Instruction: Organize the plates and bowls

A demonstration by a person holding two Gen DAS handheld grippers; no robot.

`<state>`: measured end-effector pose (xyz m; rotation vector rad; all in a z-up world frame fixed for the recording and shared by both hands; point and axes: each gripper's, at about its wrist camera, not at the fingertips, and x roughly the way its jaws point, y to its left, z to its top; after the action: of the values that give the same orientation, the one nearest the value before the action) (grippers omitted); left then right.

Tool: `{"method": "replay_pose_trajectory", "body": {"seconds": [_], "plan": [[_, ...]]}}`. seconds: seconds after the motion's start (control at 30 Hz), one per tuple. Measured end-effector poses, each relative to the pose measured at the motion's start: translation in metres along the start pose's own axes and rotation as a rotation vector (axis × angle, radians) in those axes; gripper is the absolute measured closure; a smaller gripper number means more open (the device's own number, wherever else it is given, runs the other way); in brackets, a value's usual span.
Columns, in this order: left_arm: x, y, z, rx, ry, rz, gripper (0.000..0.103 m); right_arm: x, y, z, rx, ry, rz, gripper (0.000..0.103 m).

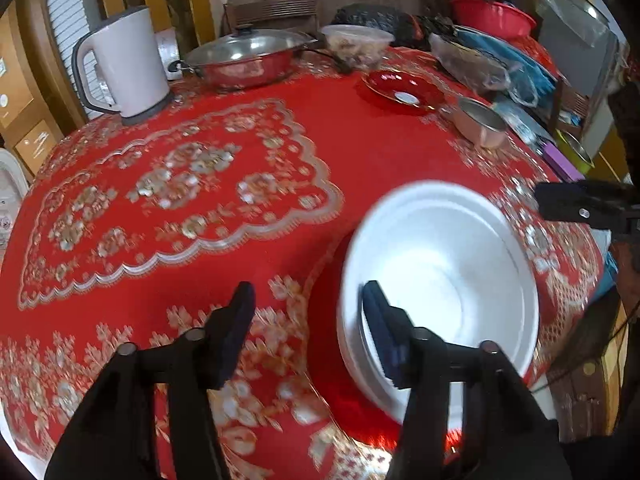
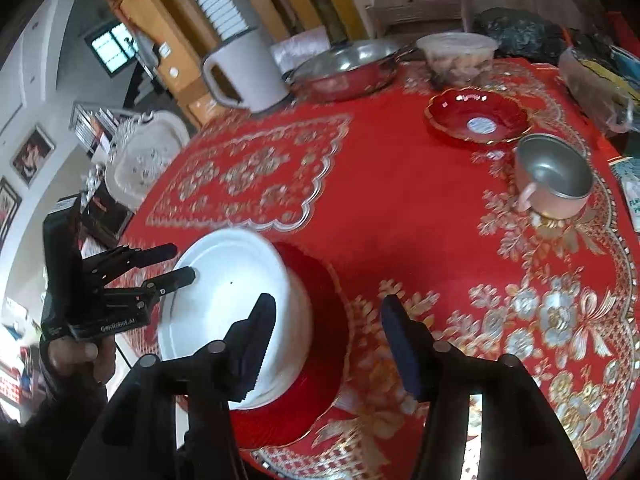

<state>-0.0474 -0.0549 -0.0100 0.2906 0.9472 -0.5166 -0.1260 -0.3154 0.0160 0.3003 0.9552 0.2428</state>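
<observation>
Black padded fingers of the left gripper [image 1: 308, 336] fill the bottom of the left wrist view, spread wide and grasping nothing; its right-hand finger overlaps the near rim of the white bowl [image 1: 440, 280], though whether it touches cannot be told. That bowl is the landmark: it sits on a red plate [image 2: 320, 344] near the table's front edge, so 1 stack looks already built. Beside the bowl, the right gripper [image 2: 328, 340] is likewise released, jaws well apart, 1 finger in front of the bowl's side and the other over the red tablecloth [image 1: 240, 208]; it holds nothing. Well beyond the bowl, toward the back of the table, lie a second red plate [image 2: 478, 118] with a gilt rim and, just beside it, a small metal cup [image 2: 554, 176] with a pale handle. Judging by this, the step in hand is leaving the finished stack and going for the remaining dishes. The next move would call for a reach past the bowl to the far red plate, pinching its thin rim without knocking the cup.
</observation>
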Motion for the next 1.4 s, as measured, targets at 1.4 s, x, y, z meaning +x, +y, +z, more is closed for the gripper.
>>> {"method": "replay_pose_trajectory", "body": {"seconds": [1.4], "plan": [[0.025, 0.017, -0.005, -0.029, -0.028, 0.151, 0.046, 0.004, -0.022, -0.003, 0.064, -0.011, -0.016, 0.037]]}}
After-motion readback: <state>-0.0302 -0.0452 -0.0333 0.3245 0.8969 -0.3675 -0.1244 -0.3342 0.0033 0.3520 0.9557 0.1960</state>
